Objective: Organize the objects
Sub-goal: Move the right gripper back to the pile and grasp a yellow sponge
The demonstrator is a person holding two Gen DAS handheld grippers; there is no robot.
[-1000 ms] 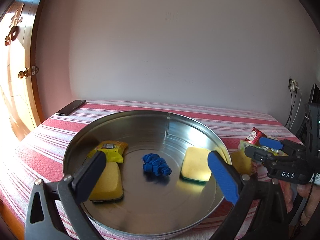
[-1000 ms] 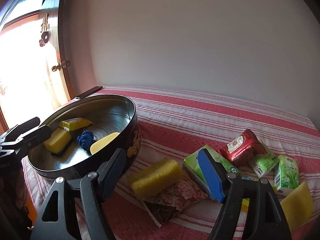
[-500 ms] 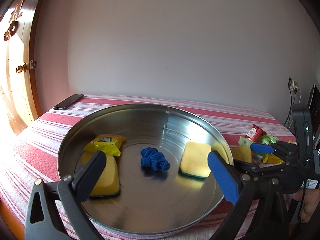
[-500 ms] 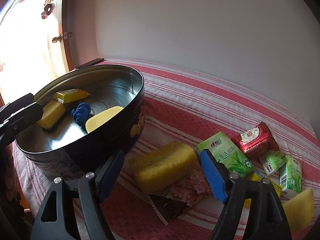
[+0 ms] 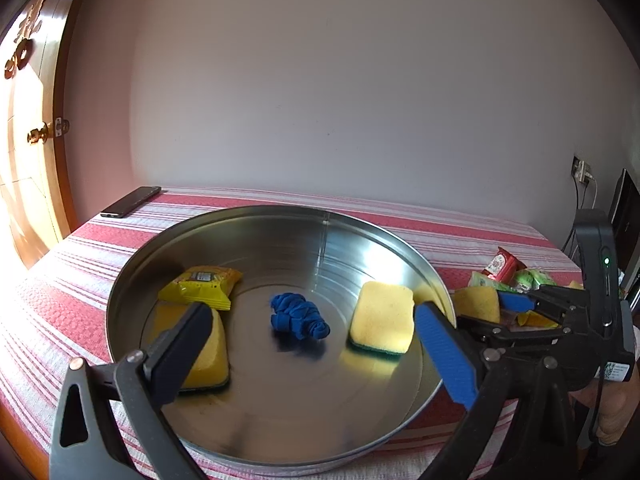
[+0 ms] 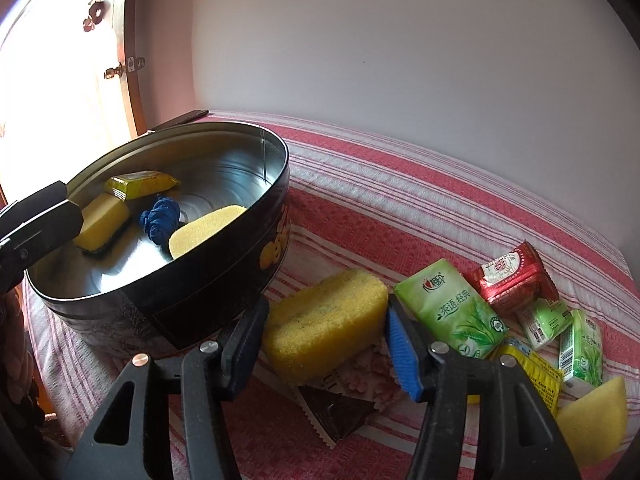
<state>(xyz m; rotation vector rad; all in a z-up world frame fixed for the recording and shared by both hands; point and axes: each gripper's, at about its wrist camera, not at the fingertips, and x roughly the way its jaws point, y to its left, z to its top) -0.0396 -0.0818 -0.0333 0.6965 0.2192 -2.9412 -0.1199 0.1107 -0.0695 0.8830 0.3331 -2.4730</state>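
Note:
A round metal tin (image 5: 280, 236) (image 6: 224, 280) holds two yellow sponges (image 5: 382, 318) (image 5: 208, 354), a yellow packet (image 5: 202, 286) and a blue knotted cloth (image 5: 298, 318). My left gripper (image 5: 316, 354) is open and empty above the tin's near side. My right gripper (image 6: 324, 344) is open, its jaws on either side of a yellow sponge (image 6: 326, 324) that lies on the cloth beside the tin. The pads look close to the sponge's ends; I cannot tell if they touch.
A green tissue pack (image 6: 452, 308), a red packet (image 6: 514, 276), small green packs (image 6: 580, 348), a yellow sachet (image 6: 536, 376), another sponge (image 6: 592, 412) and a floral wrapper (image 6: 360, 376) lie right of the tin. A phone (image 5: 130, 201) lies at the table's far left corner.
My right gripper has moved forward and down until its jaws straddle the yellow sponge beside the tin. The left gripper has stayed over the tin, open.

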